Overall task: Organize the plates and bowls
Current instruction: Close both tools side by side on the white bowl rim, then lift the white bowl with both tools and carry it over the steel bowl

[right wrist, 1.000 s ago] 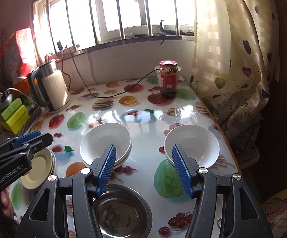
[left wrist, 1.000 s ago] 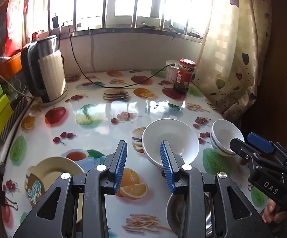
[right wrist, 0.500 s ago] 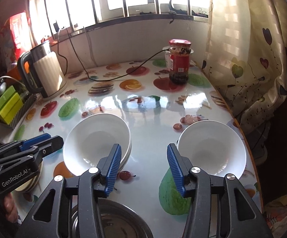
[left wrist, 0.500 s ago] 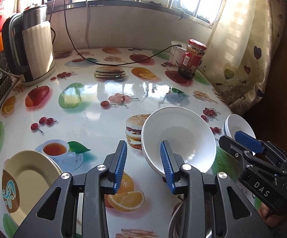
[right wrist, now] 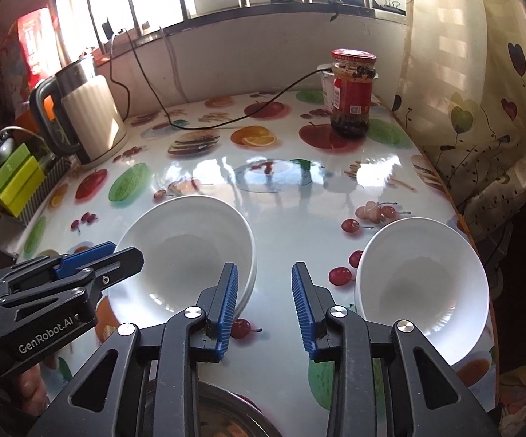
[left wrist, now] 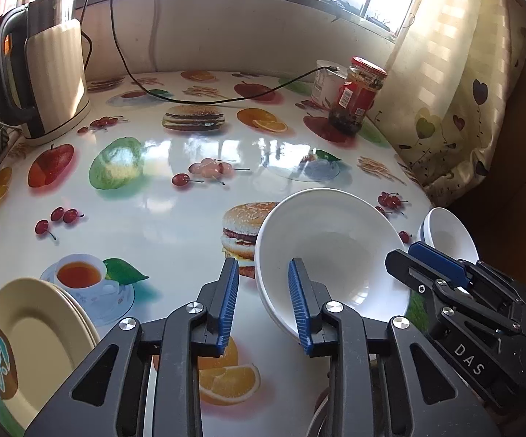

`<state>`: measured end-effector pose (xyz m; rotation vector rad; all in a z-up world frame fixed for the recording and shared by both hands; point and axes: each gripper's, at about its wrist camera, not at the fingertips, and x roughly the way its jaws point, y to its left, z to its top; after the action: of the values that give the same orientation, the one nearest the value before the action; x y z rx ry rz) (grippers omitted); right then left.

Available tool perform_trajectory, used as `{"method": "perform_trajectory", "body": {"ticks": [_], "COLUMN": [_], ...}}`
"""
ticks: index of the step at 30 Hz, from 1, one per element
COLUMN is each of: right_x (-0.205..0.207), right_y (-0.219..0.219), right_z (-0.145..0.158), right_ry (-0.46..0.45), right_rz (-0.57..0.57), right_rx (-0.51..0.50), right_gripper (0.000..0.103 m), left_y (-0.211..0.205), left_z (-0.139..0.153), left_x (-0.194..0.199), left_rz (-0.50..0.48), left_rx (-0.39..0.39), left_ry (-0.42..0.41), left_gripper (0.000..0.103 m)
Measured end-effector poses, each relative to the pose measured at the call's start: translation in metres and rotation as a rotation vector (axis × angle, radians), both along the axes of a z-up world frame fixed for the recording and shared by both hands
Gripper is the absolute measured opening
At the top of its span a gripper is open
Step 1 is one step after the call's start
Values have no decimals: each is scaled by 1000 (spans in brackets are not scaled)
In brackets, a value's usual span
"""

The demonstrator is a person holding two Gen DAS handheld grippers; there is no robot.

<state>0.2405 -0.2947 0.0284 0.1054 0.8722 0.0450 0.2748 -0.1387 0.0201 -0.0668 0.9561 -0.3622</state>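
A stack of white bowls [left wrist: 335, 251] [right wrist: 186, 251] sits near the table's front. My left gripper [left wrist: 263, 302] is open, its right finger inside the bowl's near rim and its left finger outside. A single white bowl [right wrist: 419, 284] [left wrist: 448, 233] sits at the front right edge. My right gripper [right wrist: 264, 306] is open and empty between the two, above the table. A stack of cream plates [left wrist: 33, 335] lies at the front left. A steel bowl [right wrist: 222, 415] lies under my right gripper.
An electric kettle [left wrist: 44, 65] [right wrist: 84, 113] stands at the back left with a black cord [left wrist: 197, 100] across the table. A red-lidded jar [left wrist: 357, 96] [right wrist: 352, 93] stands at the back right by a curtain [right wrist: 481, 91]. Green boxes [right wrist: 15, 182] sit at the left.
Both grippers moved forward and lower towards the bowls. The left gripper's right finger now reaches deeper over the stacked bowls' rim. The right gripper's jaws have narrowed somewhat.
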Motion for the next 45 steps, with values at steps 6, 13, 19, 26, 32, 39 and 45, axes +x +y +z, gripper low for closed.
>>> {"method": "perform_trajectory", "body": {"ticks": [6,13,19,26,32,39,45], "right_x": [4,4,4,3,1,-3,-8], "right_y": [5,8,9,10,8,7,7], "right_z": [-3,-4,-3,-4,-5,-1,6], "right_ry": [6,4,2,-4,-7,-20,-38], "right_rz": [17,27,23,19,12,7,0], "right_rx": [10,13,17,7,11,19,28], "right_gripper": [21,14,14,14,14,14,14], "left_y": [-2,-3,-4,-5,-5,-7,-7], "left_z": [-5,-4,-4,-3,-1,6,10], "left_x": [1,0,1,-2,-3,-8,-14], "left_rz": [-11,-10,-12,-16,-17,-18,-19], "left_rx": [-3,1,6,32,34,48,40], "left_ry": [12,3,-1,-18,-24,-53,-58], "left_gripper": [15,14,14,14,14,14,14]}}
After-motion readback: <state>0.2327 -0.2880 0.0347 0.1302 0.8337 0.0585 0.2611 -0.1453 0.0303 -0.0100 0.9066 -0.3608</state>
